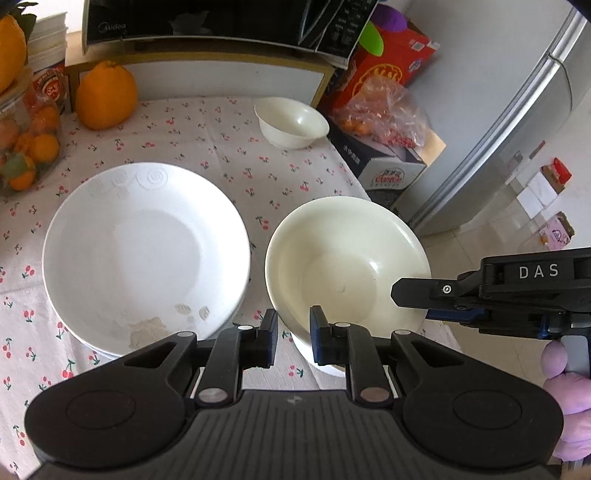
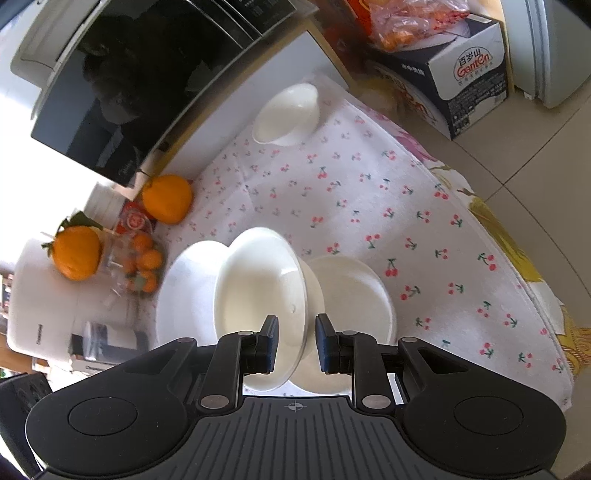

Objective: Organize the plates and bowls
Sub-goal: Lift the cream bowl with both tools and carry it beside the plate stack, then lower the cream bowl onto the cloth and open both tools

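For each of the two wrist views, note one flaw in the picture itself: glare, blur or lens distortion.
Left wrist view: daylight washes out the middle of the plate, hiding its surface detail, and the fridge edge bows with the fisheye. Right wrist view: the oranges at the left edge are smeared, the microwave door curves strongly, and the bowl is nearly blown out.

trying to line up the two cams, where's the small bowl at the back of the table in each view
Left wrist view: the small bowl sits upper centre, at the far end of the cherry-print tablecloth, below the microwave.
Right wrist view: same bowl, upper centre, tilted by the lens, right of the microwave.
Shared landmark: the big orange fruit under the microwave.
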